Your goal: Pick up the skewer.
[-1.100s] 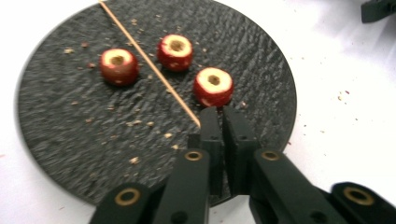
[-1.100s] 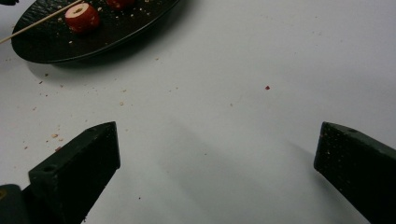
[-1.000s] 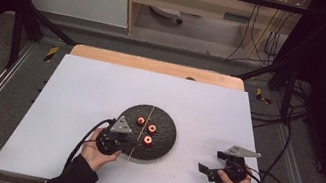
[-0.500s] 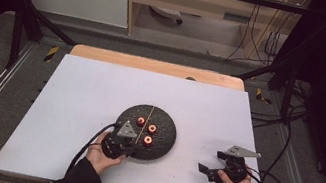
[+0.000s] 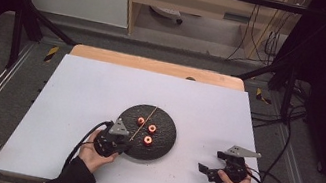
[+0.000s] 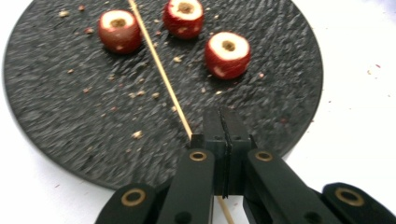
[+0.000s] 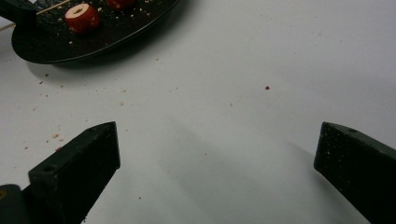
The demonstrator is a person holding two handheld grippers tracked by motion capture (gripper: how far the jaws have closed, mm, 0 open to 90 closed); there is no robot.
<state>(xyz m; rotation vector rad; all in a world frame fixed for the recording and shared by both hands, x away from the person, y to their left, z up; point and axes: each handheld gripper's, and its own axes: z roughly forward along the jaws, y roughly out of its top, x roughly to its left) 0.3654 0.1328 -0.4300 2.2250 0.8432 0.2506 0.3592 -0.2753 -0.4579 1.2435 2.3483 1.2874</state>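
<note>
A round black plate (image 5: pixel 168 127) sits mid-table with three red cored fruit pieces (image 5: pixel 148 140) and a thin wooden skewer (image 5: pixel 144 121) lying across it. My left gripper (image 5: pixel 128 142) is at the plate's near-left edge. In the left gripper view its jaws are pressed together (image 6: pixel 224 114) over the plate (image 6: pixel 70 107). The skewer (image 6: pixel 159 70) runs in under the left jaw, and whether it is pinched is hidden. The fruit pieces (image 6: pixel 227 53) lie just beyond. My right gripper (image 5: pixel 212 162) rests open on the white table to the right, nothing between its jaws (image 7: pixel 218 135).
Crumbs are scattered on the plate and on the white tabletop (image 7: pixel 233 70) around it. In the right gripper view the plate (image 7: pixel 70 46) lies to the upper left. Cables trail from both grippers off the near edge. A wooden strip (image 5: pixel 155 65) borders the far side.
The left gripper has shifted slightly to the right along the plate's near-left edge. The right gripper, plate, fruit and skewer have stayed where they were.
</note>
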